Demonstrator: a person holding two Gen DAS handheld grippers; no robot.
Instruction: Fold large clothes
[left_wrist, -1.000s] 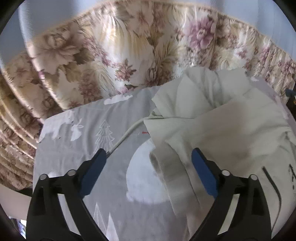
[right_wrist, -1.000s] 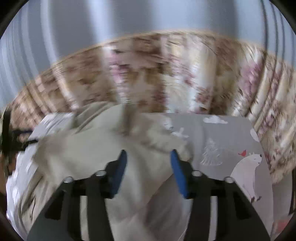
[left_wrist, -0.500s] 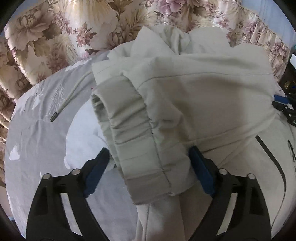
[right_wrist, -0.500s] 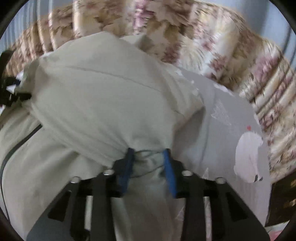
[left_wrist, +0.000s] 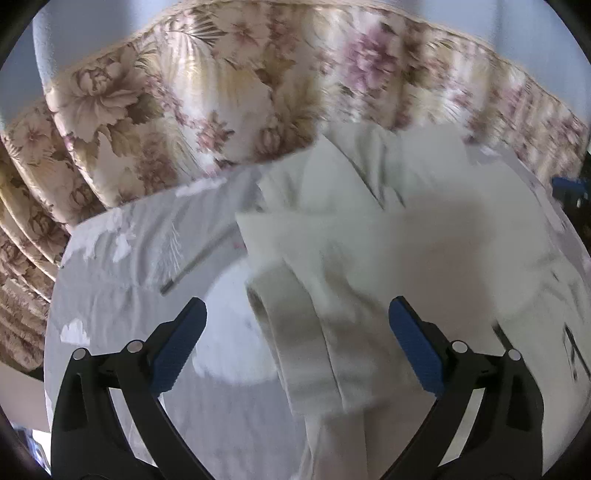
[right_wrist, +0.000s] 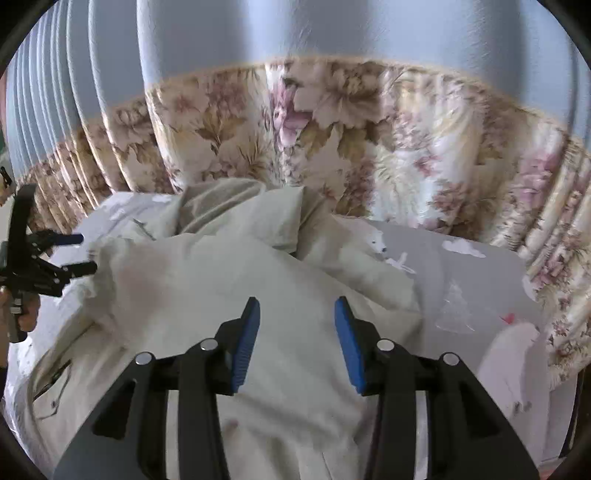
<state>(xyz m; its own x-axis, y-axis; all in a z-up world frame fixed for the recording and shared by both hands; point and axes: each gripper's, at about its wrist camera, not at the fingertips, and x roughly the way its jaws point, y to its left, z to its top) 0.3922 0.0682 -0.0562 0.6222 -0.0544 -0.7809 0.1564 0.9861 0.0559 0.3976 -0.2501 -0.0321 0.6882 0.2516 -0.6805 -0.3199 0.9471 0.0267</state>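
On the bed (right_wrist: 491, 280), grey sheet printed with white trees and bears: one cream hooded jacket (right_wrist: 229, 291), lying bunched across the middle, hood end toward the curtain.

Change since half a second ago: both tools have let go and drawn back. Left gripper (left_wrist: 297, 339), which then straddled the ribbed cuff with the sleeve filling its gap, now stands higher, fingers (left_wrist: 177, 345) spread wide, holding nothing; the cuff (left_wrist: 295, 332) lies flat between them on the sheet. Right gripper (right_wrist: 297, 341), then pinched onto gathered fabric, now has its fingers (right_wrist: 245, 345) parted over the jacket's body, gripping nothing.

Count: one jacket; one cuff in view; one drawstring (left_wrist: 195, 260) with a dark tip, lying on the sheet left of the sleeve; two grippers, four blue pads; one floral curtain (right_wrist: 332, 147) with a plain blue upper part behind the bed.

Edges and room: the jacket's left edge stops short of the sheet's left border, leaving bare sheet beside the drawstring. On the right, bare sheet with a bear print lies between jacket and curtain. The left gripper shows at the right view's left edge, just beside the jacket's side.
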